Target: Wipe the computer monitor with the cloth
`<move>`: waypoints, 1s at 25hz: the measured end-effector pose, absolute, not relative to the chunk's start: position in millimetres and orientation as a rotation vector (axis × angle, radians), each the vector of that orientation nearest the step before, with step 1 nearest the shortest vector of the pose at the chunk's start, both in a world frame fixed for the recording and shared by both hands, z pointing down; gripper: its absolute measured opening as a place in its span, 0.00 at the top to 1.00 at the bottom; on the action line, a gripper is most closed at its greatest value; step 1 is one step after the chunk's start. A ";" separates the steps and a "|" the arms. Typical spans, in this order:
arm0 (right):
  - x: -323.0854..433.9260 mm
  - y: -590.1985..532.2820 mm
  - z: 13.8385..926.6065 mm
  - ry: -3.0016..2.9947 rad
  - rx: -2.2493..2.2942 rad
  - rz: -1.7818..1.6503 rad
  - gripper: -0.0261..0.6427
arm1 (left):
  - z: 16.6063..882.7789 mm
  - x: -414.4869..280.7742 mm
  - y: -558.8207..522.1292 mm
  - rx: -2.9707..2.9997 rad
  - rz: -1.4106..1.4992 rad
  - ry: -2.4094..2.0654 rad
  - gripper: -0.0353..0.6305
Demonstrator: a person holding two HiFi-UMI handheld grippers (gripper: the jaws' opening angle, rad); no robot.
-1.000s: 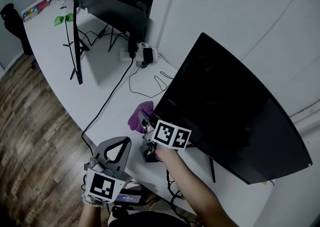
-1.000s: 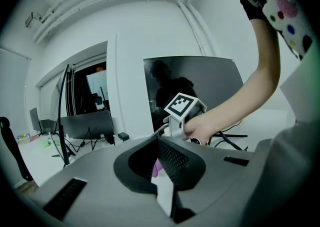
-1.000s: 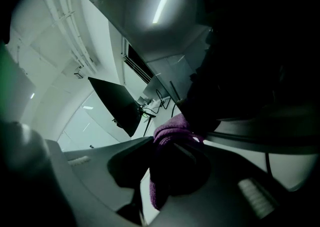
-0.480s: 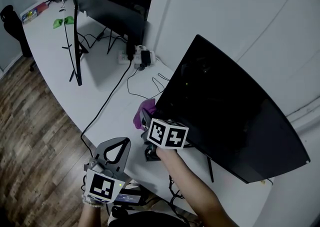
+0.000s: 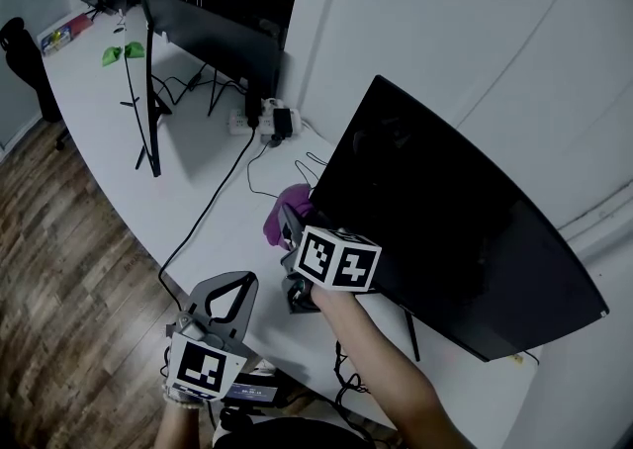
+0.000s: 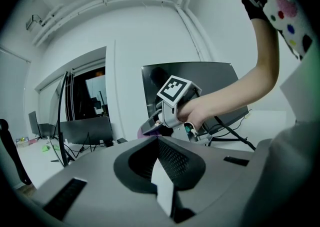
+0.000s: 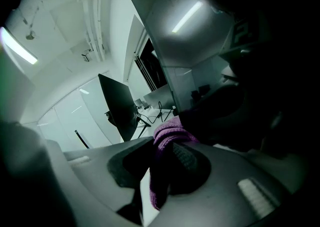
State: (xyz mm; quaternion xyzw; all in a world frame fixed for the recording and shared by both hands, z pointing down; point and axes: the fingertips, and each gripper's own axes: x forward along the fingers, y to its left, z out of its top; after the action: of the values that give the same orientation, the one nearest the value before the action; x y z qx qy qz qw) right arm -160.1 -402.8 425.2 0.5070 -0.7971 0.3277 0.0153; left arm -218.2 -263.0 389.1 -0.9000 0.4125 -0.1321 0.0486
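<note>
White desk (image 5: pixel 226 231), cloth (image 5: pixel 274 228) half behind right gripper (image 5: pixel 290 227)

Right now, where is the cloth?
Head view, centre: the cloth is clamped in the right gripper, by the lower left corner of the near monitor.

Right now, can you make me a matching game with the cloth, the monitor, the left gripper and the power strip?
Things:
1 cloth
2 monitor
3 left gripper
4 power strip

Clues:
A shut, holding nothing
B purple, pinched in the right gripper
C white, lying on the desk
D big and black

Pairs: 1-B, 2-D, 3-A, 4-C
</note>
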 end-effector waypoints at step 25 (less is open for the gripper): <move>-142.5 -415.5 290.6 -2.729 1.644 0.836 0.84 | 364.5 -201.8 -270.2 -2.702 -0.371 1.200 0.94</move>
State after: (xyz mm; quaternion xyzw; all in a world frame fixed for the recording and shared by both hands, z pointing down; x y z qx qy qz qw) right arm -142.5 -415.5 290.6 0.4976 -0.8262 0.2530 -0.0759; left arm -201.8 -270.2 364.5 -0.9039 0.4013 -0.1241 0.0809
